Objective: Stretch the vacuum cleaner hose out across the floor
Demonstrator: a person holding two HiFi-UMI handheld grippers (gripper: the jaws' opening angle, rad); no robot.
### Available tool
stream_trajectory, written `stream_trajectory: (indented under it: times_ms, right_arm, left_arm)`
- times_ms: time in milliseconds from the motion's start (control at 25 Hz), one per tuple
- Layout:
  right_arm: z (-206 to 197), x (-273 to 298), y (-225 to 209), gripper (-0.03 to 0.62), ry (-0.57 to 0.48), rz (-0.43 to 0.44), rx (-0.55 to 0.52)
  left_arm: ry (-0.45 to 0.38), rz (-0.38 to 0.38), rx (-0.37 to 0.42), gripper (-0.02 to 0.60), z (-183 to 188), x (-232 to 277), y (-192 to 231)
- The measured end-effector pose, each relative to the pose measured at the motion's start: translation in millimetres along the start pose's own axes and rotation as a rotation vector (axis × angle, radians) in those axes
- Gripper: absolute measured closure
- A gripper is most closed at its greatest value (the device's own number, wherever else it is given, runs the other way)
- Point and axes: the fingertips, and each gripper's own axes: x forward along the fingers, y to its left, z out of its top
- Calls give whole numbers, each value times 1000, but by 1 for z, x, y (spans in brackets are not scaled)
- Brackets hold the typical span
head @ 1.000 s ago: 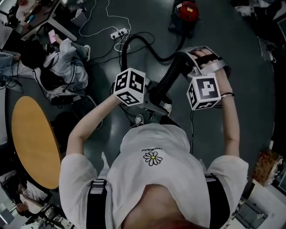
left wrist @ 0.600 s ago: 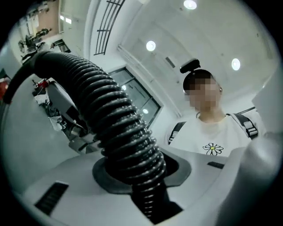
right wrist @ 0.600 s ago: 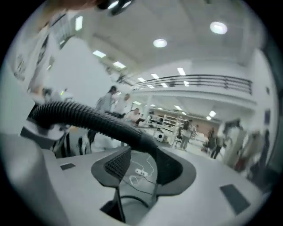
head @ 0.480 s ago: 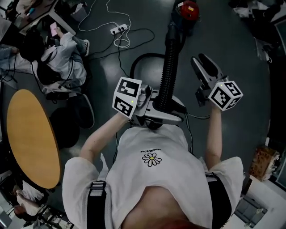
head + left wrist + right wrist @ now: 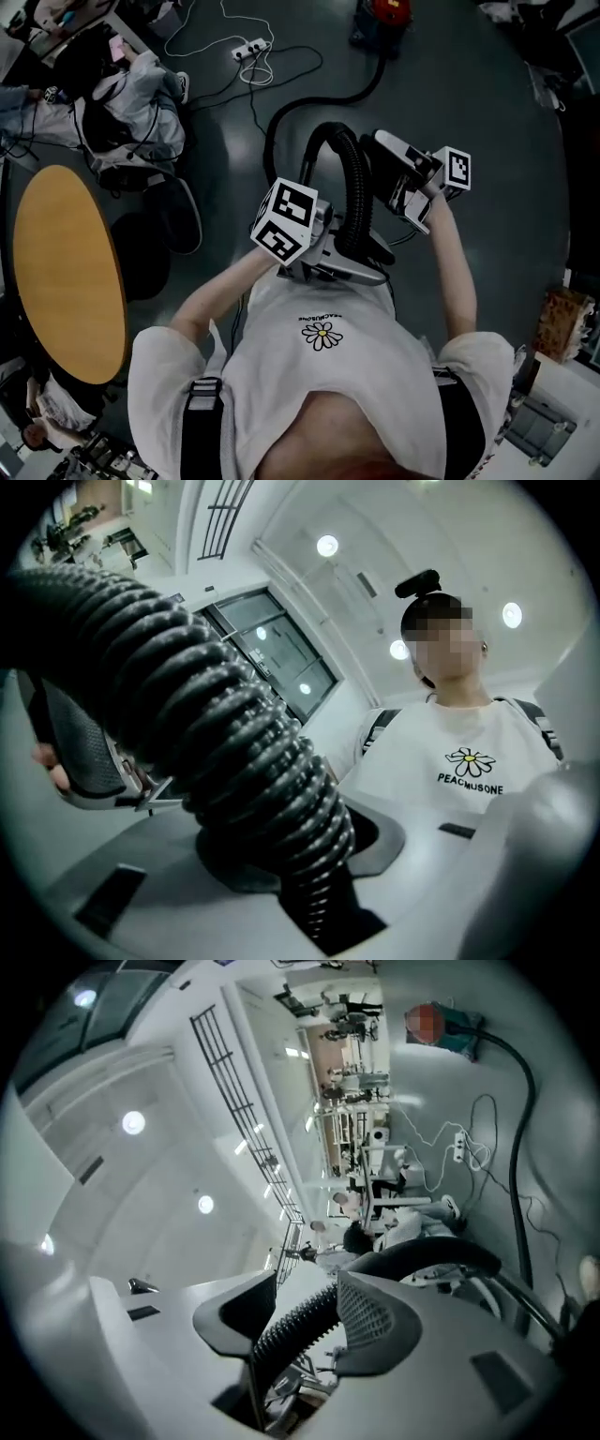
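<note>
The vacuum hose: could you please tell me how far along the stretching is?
Done: the left claw is clamped on the hose. In hand: the right claw is open around it, not yet closed. Left: the hose arches in a tight loop and curves over the floor to the vacuum cleaner, so the stretching is not done.

Hose (image 5: 349,178) sits in left hand-held gripper (image 5: 352,262), right hand-held gripper (image 5: 389,173) alongside

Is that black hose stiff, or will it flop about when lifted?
Probably floppy: the hose arches over and droops into a loop on the floor. Its ribbed wall likely gives good grip and lets it stretch.
</note>
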Motion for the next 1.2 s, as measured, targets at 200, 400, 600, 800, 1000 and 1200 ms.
stream_trajectory:
  times_ms: [200, 400, 600, 800, 1000, 1200]
  right_arm:
    - [-79, -51, 19, 398, 14, 58, 124]
    - [-199, -135, 10, 398, -65, 51, 236]
    - [-276, -180, -16, 398, -197, 86, 444]
    - [-320, -223, 32, 398, -424, 281, 428]
    - [-355, -221, 71, 391, -339, 237, 284]
    - [-400, -243, 62, 391, -251, 91, 307]
  left_arm:
    - [-46, 28, -10, 451, -51, 62, -51]
    - [-157, 14, -60, 451, -119, 122, -124]
    - [-40, -42, -48, 451, -176, 169, -176]
    - [104, -111, 1, 451, -243, 224, -242]
    - [113, -172, 9, 451, -282, 255, -288]
    - [206, -153, 71, 451, -312, 283, -306]
